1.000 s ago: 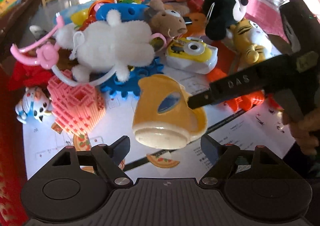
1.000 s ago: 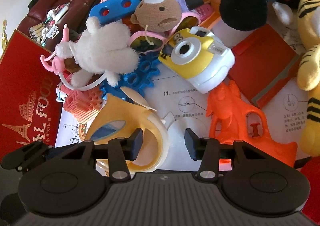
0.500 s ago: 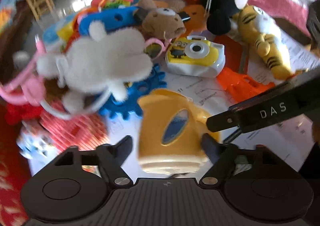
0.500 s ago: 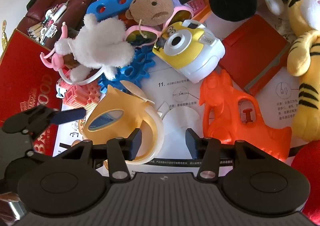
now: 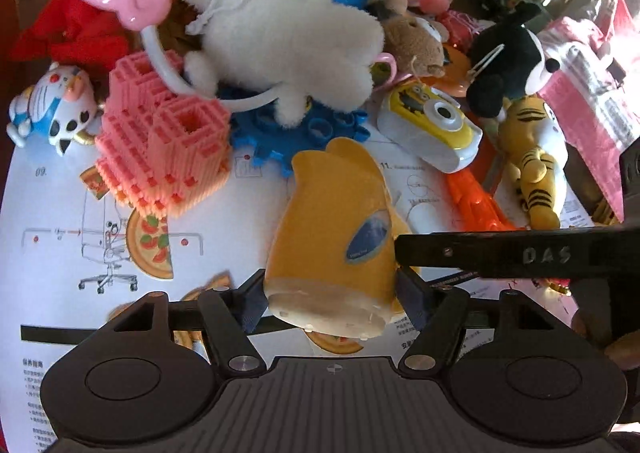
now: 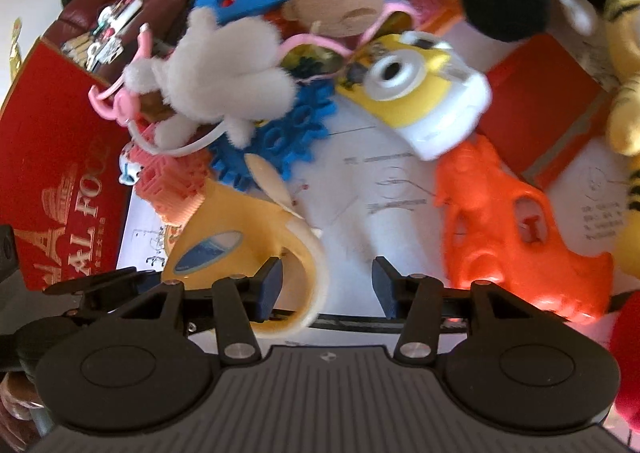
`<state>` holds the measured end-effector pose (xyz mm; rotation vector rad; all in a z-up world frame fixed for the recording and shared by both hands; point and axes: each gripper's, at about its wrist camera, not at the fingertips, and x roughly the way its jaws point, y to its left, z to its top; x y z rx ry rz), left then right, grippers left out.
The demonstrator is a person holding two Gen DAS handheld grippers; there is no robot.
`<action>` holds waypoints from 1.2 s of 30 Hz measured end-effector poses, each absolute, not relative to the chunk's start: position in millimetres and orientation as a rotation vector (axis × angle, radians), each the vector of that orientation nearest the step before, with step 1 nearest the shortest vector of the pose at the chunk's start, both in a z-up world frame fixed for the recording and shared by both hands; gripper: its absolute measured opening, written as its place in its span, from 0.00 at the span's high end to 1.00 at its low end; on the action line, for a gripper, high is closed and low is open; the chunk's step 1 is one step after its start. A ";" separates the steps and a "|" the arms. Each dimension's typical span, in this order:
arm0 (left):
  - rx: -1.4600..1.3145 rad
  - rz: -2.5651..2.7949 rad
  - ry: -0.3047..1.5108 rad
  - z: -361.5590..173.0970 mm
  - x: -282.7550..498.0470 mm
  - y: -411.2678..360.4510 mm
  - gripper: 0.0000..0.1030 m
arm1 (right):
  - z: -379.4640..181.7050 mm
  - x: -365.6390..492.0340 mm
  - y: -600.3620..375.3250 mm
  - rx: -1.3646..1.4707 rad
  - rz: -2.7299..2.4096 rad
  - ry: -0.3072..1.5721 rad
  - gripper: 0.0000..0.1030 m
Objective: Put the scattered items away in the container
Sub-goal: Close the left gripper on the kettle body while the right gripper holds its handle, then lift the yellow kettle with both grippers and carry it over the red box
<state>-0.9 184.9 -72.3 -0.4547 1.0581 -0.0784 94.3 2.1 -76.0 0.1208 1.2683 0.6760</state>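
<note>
A yellow toy kettle lies on its side on white instruction sheets. My left gripper has its jaws around the kettle's base, pads touching both sides. My right gripper is open; its left finger sits inside the kettle's handle loop, and one of its fingers crosses the left wrist view beside the kettle. A pile of toys lies behind: a white plush, a pink block house, a minion camera, an orange water gun.
A red box stands at the left in the right wrist view. A blue gear, a tiger plush, a black mouse plush, a brown bear and a red book crowd the sheets.
My left gripper has moved in and closed its jaws onto the kettle's base. My right gripper has shifted slightly, its left finger still through the handle.
</note>
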 end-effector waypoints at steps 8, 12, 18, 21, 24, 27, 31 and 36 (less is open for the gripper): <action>-0.189 -0.093 1.071 -63.1 -9.0 160.4 0.24 | -74.9 74.5 34.6 -0.118 0.740 1.132 0.77; 0.003 -0.022 1.052 -48.7 -3.2 150.9 0.17 | -72.1 80.2 34.1 -0.102 0.750 1.152 0.82; 0.022 -0.060 1.047 -35.8 9.7 160.0 0.08 | -59.8 80.9 32.5 -0.195 0.760 1.088 0.82; 0.017 -0.085 1.048 -33.9 17.8 161.2 0.08 | -54.4 79.7 36.5 -0.253 0.775 1.051 0.82; 0.015 -0.111 1.052 -38.1 24.7 158.0 0.09 | -48.0 73.3 42.6 -0.342 0.800 0.979 0.82; -0.031 -0.128 1.064 -46.8 30.9 156.5 0.28 | -41.2 75.5 42.9 -0.346 0.821 0.956 0.82; -0.117 -0.085 1.036 -49.0 23.3 163.9 0.28 | -38.9 89.4 36.4 -0.214 0.804 1.003 0.83; -0.321 -0.033 1.007 -54.0 6.2 188.8 0.28 | -43.1 107.7 18.7 -0.016 0.781 1.076 0.70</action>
